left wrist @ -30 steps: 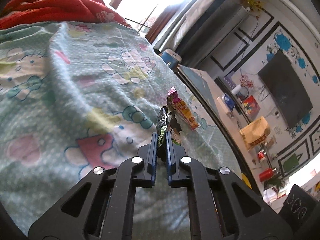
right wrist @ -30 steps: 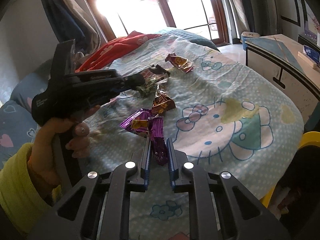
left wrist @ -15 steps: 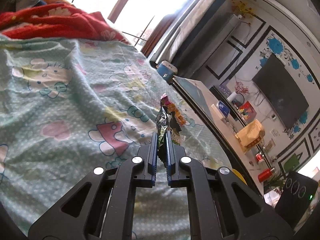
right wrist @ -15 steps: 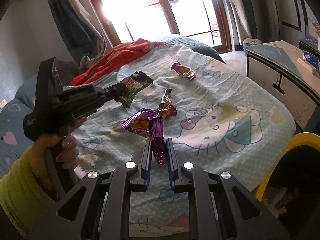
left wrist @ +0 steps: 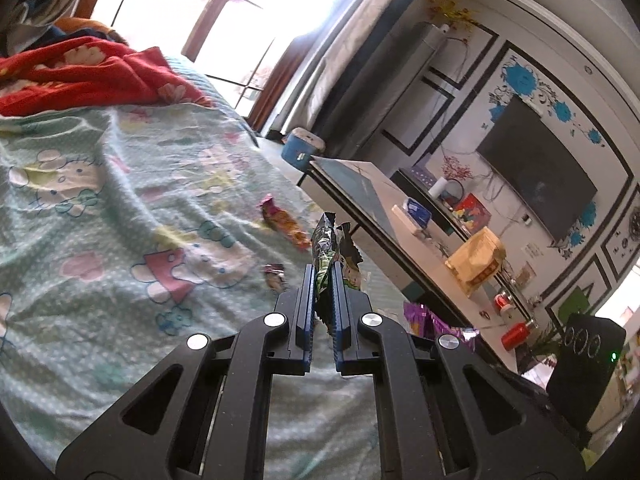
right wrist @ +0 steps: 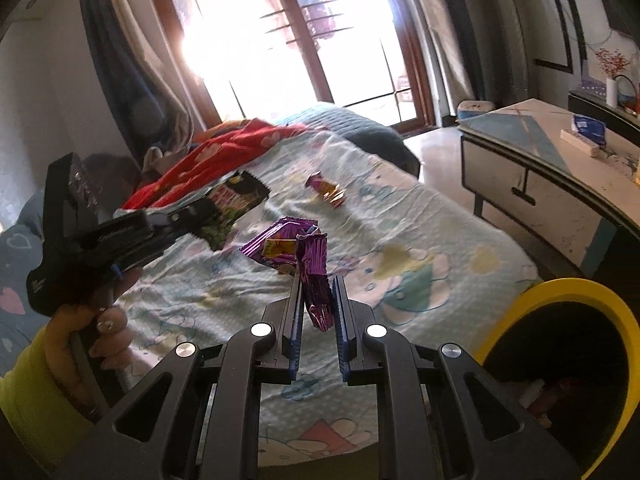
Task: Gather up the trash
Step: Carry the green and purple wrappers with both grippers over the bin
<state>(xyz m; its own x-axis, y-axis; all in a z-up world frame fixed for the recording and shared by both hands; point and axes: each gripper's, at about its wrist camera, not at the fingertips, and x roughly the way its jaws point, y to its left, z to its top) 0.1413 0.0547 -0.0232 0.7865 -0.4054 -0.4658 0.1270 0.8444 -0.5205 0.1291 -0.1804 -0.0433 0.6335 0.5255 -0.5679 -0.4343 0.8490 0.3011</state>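
Observation:
My left gripper [left wrist: 324, 276] is shut on a green and black snack wrapper [left wrist: 334, 240], held up above the bed. In the right wrist view the left gripper [right wrist: 200, 212] sits at the left in a person's hand, its wrapper [right wrist: 232, 204] sticking out. My right gripper [right wrist: 318, 286] is shut on the end of a crumpled purple wrapper [right wrist: 314, 264], lifted off the bed. An orange and pink wrapper [left wrist: 284, 224] [right wrist: 326, 190] lies on the bed sheet [left wrist: 120, 200]. A small brown wrapper [left wrist: 274, 274] lies nearer. A yellow-rimmed bin [right wrist: 560, 286] stands at the bed's corner, lower right.
A red blanket [left wrist: 80, 76] is bunched at the bed's far end by the window. A low cabinet [right wrist: 540, 168] runs alongside the bed across a narrow floor gap. A blue and white tub [left wrist: 302, 148] stands on the floor. A sleeve [right wrist: 36, 392] is lower left.
Both grippers have risen off the bed and drawn back with their wrappers still held. The yellow-rimmed bin has come into the right wrist view.

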